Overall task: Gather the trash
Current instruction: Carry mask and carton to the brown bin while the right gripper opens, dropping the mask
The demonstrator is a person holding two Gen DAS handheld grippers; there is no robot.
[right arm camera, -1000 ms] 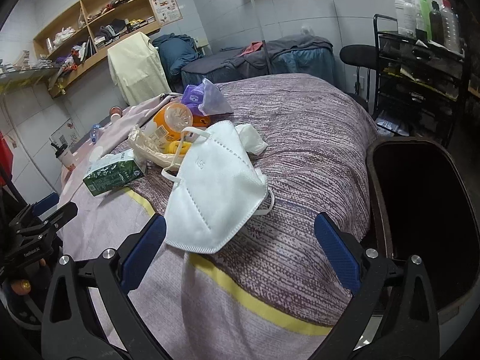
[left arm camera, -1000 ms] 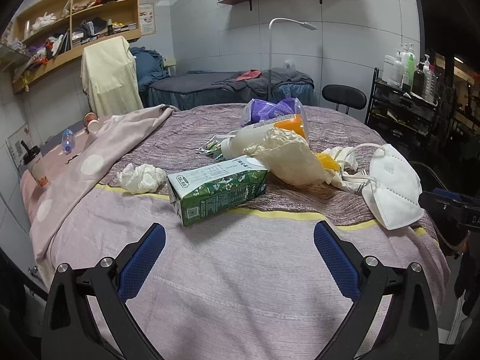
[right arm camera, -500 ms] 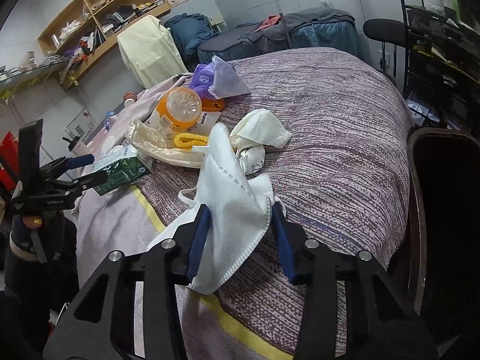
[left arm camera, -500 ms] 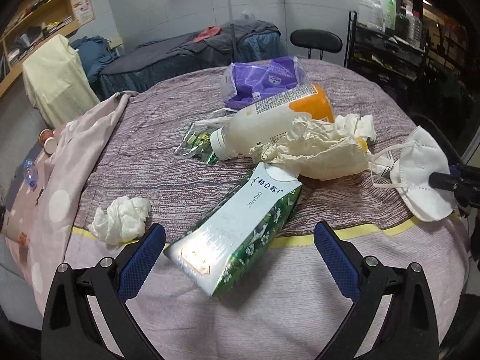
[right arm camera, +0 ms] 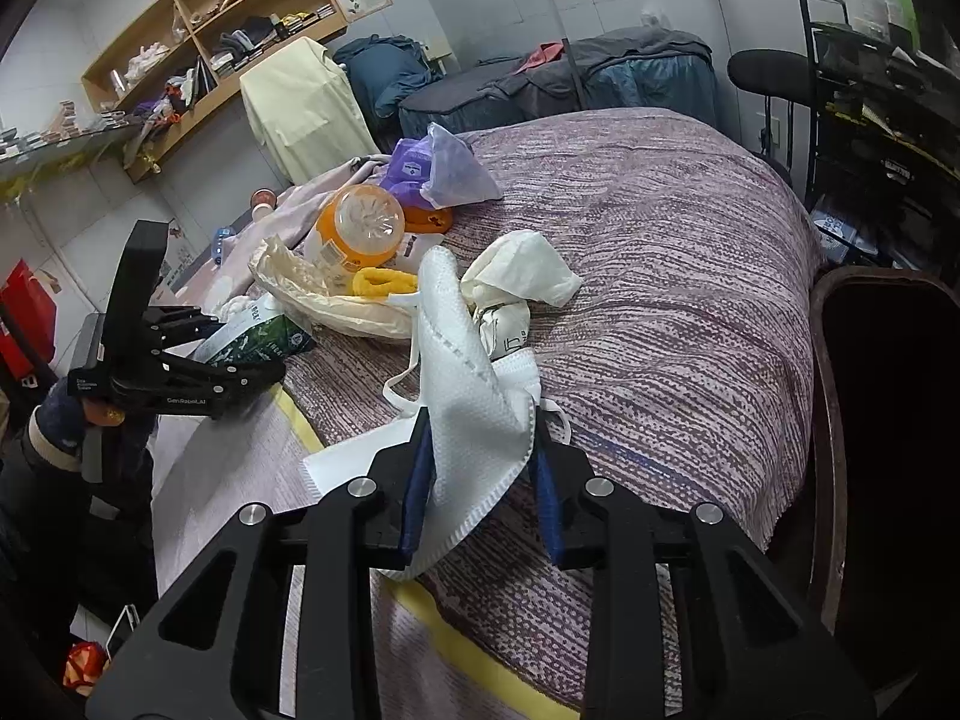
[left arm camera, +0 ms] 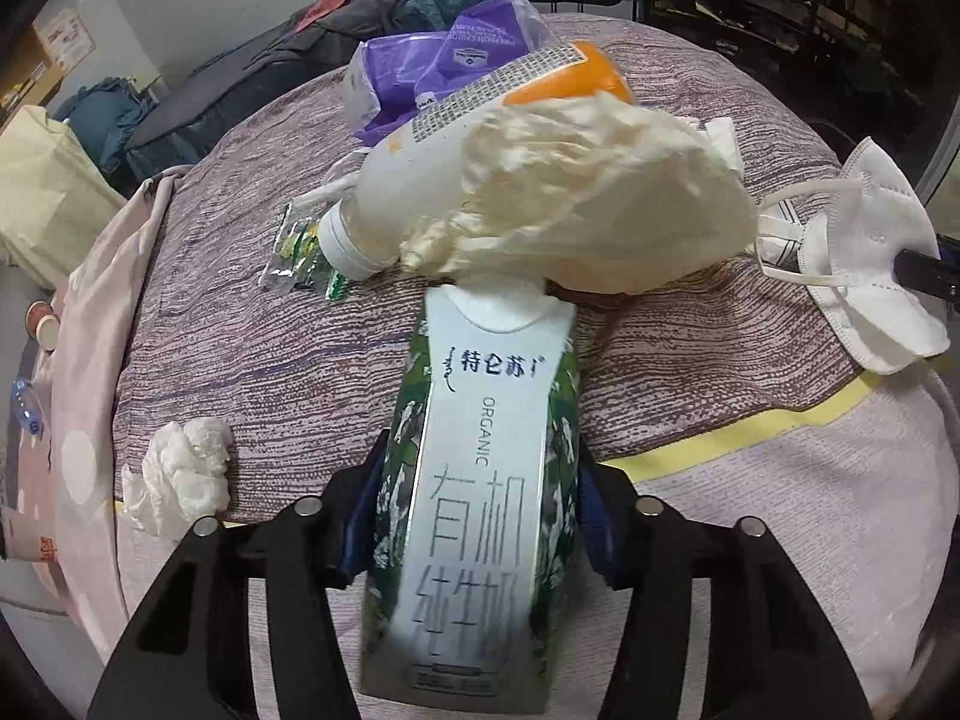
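Between the blue pads of the left gripper [left arm camera: 477, 516] sits a green and white milk carton [left arm camera: 480, 498], lying lengthwise along the fingers on the near part of the bed [left arm camera: 720, 360]; the jaws have just been closing and both pads now press on its long sides. The right gripper [right arm camera: 480, 480] has likewise just been closing, and its narrow jaws pinch a white face mask [right arm camera: 474, 420] that stands crumpled up out of them, its ear loops trailing on the cover. My judgement is that the carton may slip or tip when lifted, since it is held near one end and its far end pokes under a crumpled cream bag [left arm camera: 588, 210], which could drag along. The mask is soft, so it may slide out of a loose pinch, and a loop could snag the wadded white wrapper [right arm camera: 516, 276] just beyond it. Farther out lie a plastic bottle [left arm camera: 456, 168] on its side, with an orange base, partly covered by the cream bag, a purple packet [left arm camera: 432, 72] behind it, a small green sachet [left arm camera: 294, 252] to the bottle's left, and a balled tissue [left arm camera: 186, 468] at the near left. A dark bin [right arm camera: 888, 420] stands at the bed's right edge, near the right gripper; its inside is too dark to tell what it holds. The bottle looks empty, though I cannot be sure.
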